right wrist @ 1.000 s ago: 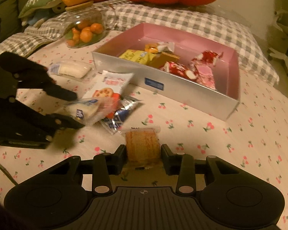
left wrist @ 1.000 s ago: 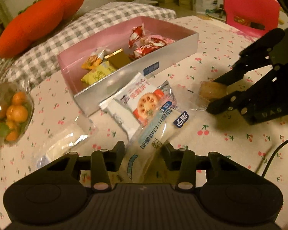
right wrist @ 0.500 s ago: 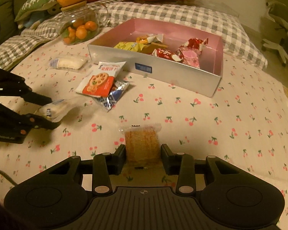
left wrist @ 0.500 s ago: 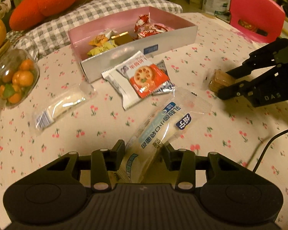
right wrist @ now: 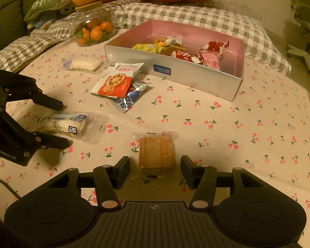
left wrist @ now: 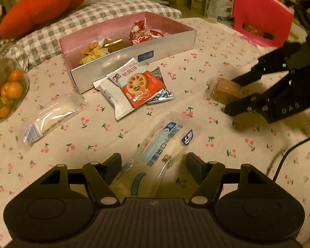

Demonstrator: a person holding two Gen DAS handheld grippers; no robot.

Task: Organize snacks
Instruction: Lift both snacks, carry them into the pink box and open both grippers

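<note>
A long clear packet of white bread (left wrist: 165,144) lies on the cherry-print cloth between the fingers of my left gripper (left wrist: 154,162). Its jaws are opening and the pads stand clear of the wrapper. The right wrist view shows the same packet (right wrist: 70,124) inside the left gripper (right wrist: 63,125). A brown cake in clear wrap (right wrist: 157,153) rests on the cloth between the fingers of my right gripper (right wrist: 155,163), whose jaws are also opening, with gaps on both sides. The pink-lined silver box (left wrist: 134,57) (right wrist: 196,76) holds several wrapped snacks.
A red biscuit packet (left wrist: 140,86) overlaps a blue packet (left wrist: 161,95) in front of the box. Another clear bread packet (left wrist: 49,117) lies to the left. A glass jar of oranges (left wrist: 6,88) stands at the left edge, a pink chair (left wrist: 260,16) far right, a cable (left wrist: 289,153) trails right.
Both grippers drew back from the box, then opened. The white bread packet and the brown cake, gripped before, now lie loose on the cloth between the fingers.
</note>
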